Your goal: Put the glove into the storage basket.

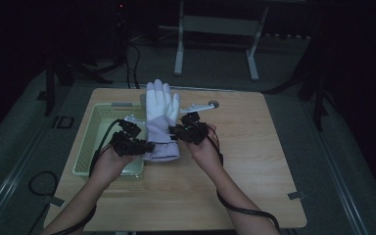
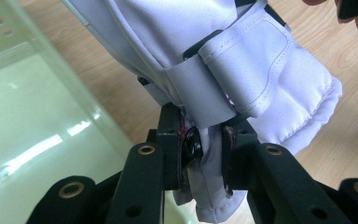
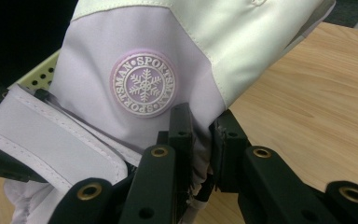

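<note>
Both grippers – L (image 1: pixel 146 145), R (image 1: pixel 173 129) – jaws pinching glove (image 1: pixel 160 110) cuff.

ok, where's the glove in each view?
High view: glove centre, held between both grippers beside the basket.
Left gripper view: top centre to right, cuff pinched.
Right gripper view: upper left and centre, showing the snowflake badge.
Shared landmark: the green basket.

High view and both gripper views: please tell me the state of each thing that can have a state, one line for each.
Glove: held up off the table, fingers pointing away from the person, cuff toward them.
Left gripper: shut on the glove's cuff fabric.
Right gripper: shut on the glove's edge near the round badge.
Basket: upright, open; contents unclear.
</note>
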A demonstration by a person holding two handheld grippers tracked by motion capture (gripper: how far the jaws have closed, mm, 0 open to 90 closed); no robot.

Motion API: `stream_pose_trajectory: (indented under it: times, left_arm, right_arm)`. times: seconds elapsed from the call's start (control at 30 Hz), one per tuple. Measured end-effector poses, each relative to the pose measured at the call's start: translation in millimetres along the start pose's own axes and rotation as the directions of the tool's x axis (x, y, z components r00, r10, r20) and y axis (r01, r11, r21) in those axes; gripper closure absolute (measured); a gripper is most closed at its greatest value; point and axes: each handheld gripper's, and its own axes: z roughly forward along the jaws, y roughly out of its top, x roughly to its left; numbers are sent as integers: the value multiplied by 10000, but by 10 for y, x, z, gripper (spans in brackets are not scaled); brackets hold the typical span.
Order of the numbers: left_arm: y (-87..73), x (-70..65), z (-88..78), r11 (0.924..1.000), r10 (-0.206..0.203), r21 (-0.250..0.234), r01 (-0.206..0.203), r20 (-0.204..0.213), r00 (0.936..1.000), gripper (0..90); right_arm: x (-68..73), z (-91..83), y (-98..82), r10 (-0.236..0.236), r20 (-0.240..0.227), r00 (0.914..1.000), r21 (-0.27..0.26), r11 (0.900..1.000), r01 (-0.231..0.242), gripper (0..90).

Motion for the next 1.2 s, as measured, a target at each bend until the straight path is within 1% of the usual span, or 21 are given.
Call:
stream_pose_trajectory:
  times: [0.2,0.33,0.47,0.67,0.8,0.93,1.0,1.03,1.1,1.2]
  left_arm:
    - [-96,157,-183,10000,-37,0,37,-326,9995,732]
    - [-183,283,-318,9998,-195,52,198,-428,9989,732]
    - [-294,427,-452,9991,-380,159,388,-496,9980,732]
    - [-458,642,-605,9974,-602,356,626,-663,9960,732]
    - [-539,772,-681,9966,-542,577,590,-807,9953,732]
    - [-619,878,-661,9951,-600,736,653,-721,9956,731]
    - [-656,917,-602,9944,-633,809,687,-671,9957,730]
    - [-673,935,-561,9936,-680,862,733,-633,9957,730]
    - [-711,974,-469,9918,-788,960,841,-575,9952,729]
    - [-766,1019,-333,9882,-852,1235,906,-483,9952,729]
  right_arm:
    - [188,140,106,-18,-165,9999,-93,10000,17,801]
    - [335,263,186,-86,-355,9993,-47,10000,85,801]
    - [515,410,258,-320,-525,9981,38,9995,323,801]
    - [746,630,326,-448,-717,9964,162,9988,460,801]
    - [871,778,347,-396,-867,9954,250,9988,419,801]
    - [955,897,325,-450,-853,9953,410,9980,486,801]
    - [960,960,290,-459,-786,9958,538,9973,502,801]
    - [960,983,275,-393,-747,9964,621,9971,440,801]
    - [940,1052,228,-410,-653,9970,819,9956,463,801]
    - [912,1148,133,-448,-505,9977,1158,9920,504,801]
